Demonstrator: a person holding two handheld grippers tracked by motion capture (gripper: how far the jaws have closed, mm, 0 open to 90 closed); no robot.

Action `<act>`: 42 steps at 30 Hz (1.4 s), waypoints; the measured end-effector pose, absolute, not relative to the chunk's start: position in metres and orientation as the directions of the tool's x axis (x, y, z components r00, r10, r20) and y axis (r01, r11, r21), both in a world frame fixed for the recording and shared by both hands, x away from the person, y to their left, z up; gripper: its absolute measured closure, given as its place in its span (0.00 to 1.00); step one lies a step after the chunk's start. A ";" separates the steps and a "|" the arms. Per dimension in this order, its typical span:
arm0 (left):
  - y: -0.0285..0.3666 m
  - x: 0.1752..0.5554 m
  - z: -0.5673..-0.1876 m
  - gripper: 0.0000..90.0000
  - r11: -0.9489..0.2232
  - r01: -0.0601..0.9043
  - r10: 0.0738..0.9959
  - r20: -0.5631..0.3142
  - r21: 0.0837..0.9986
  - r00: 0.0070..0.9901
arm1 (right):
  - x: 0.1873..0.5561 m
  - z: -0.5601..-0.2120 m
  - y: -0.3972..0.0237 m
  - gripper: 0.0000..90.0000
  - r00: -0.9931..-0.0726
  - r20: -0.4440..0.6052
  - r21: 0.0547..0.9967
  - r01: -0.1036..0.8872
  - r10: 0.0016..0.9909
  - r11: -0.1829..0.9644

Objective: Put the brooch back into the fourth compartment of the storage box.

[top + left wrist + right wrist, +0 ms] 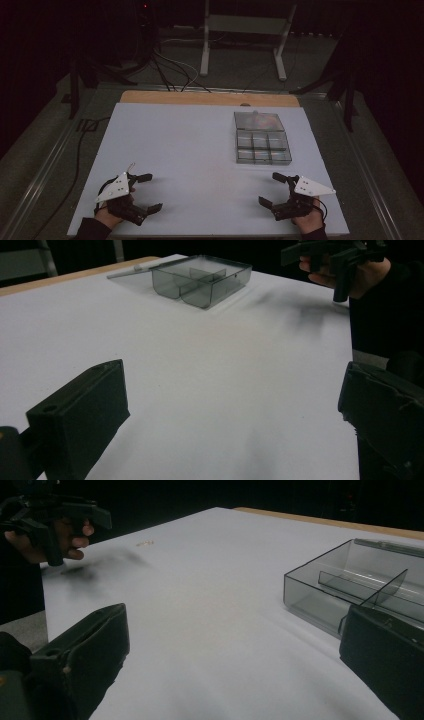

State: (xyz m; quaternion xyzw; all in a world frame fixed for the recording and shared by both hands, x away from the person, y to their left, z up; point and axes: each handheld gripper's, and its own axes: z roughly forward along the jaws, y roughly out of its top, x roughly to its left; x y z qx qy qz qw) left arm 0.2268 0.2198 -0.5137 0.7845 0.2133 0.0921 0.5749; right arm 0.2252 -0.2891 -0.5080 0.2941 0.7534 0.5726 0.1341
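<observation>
Left gripper (146, 191) and right gripper (270, 189) both hover, fingers spread wide

On the table (200, 150), the compartment box (261, 142) sits in the far right part, well apart from both grippers, with its opened lid (258, 121) lying flat behind it, toward the far edge. The left gripper (147, 192) is at the near left corner and the right gripper (270, 189) at the near right corner, their jaws spread and facing each other across bare table. Behind the table, on the floor, stands a frame stand (245, 30) with cables (170, 70) to its left.
</observation>
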 end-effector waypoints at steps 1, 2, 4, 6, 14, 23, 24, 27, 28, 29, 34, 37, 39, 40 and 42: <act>0.220 0.227 -0.514 0.01 -0.248 0.229 0.441 -0.101 0.941 0.892 | 0.225 -0.508 -0.289 0.00 -0.790 0.134 0.941 0.291 0.598 0.174; 0.220 0.227 -0.514 0.01 -0.253 0.227 0.440 -0.098 0.941 0.893 | 0.225 -0.508 -0.289 0.00 -0.790 0.134 0.941 0.291 0.598 0.174; 0.220 0.227 -0.514 0.01 -0.255 0.231 0.439 -0.101 0.939 0.893 | 0.225 -0.508 -0.289 0.00 -0.784 0.131 0.941 0.292 0.607 0.173; 0.220 0.227 -0.514 0.01 -0.255 0.232 0.439 -0.102 0.939 0.893 | 0.225 -0.508 -0.290 0.00 -0.783 0.132 0.941 0.292 0.608 0.171; 0.218 0.227 -0.515 0.01 -0.291 0.229 0.421 -0.091 0.929 0.903 | 0.226 -0.509 -0.287 0.00 -0.788 0.140 0.936 0.303 0.600 0.180; 0.212 0.229 -0.508 0.01 -0.300 0.215 0.388 -0.087 0.929 0.918 | 0.224 -0.507 -0.285 0.00 -0.788 0.132 0.938 0.295 0.602 0.180; 0.211 0.230 -0.506 0.01 -0.299 0.216 0.389 -0.088 0.929 0.917 | 0.224 -0.507 -0.285 0.00 -0.789 0.137 0.938 0.298 0.599 0.178; 0.209 0.233 -0.502 0.01 -0.293 0.214 0.381 -0.092 0.932 0.920 | 0.225 -0.507 -0.285 0.00 -0.791 0.142 0.939 0.297 0.595 0.172; 0.208 0.235 -0.501 0.01 -0.296 0.213 0.379 -0.090 0.931 0.921 | 0.224 -0.506 -0.285 0.00 -0.792 0.143 0.939 0.299 0.594 0.172; 0.208 0.236 -0.500 0.01 -0.297 0.212 0.380 -0.088 0.931 0.921 | 0.224 -0.506 -0.285 0.00 -0.793 0.143 0.939 0.298 0.592 0.172; 0.209 0.241 -0.497 0.01 -0.299 0.215 0.382 -0.090 0.930 0.920 | 0.225 -0.506 -0.285 0.00 -0.793 0.144 0.940 0.296 0.592 0.168; 0.212 0.245 -0.496 0.01 -0.283 0.220 0.398 -0.095 0.934 0.913 | 0.225 -0.506 -0.286 0.00 -0.792 0.148 0.940 0.298 0.592 0.165; 0.214 0.248 -0.495 0.01 -0.279 0.223 0.407 -0.096 0.934 0.908 | 0.225 -0.506 -0.286 0.00 -0.792 0.147 0.941 0.297 0.592 0.164; 0.215 0.249 -0.494 0.01 -0.280 0.221 0.415 -0.090 0.934 0.905 | 0.225 -0.506 -0.286 0.00 -0.792 0.149 0.941 0.298 0.592 0.162; 0.218 0.252 -0.493 0.01 -0.272 0.224 0.424 -0.092 0.936 0.901 | 0.225 -0.506 -0.286 0.00 -0.791 0.150 0.940 0.300 0.593 0.163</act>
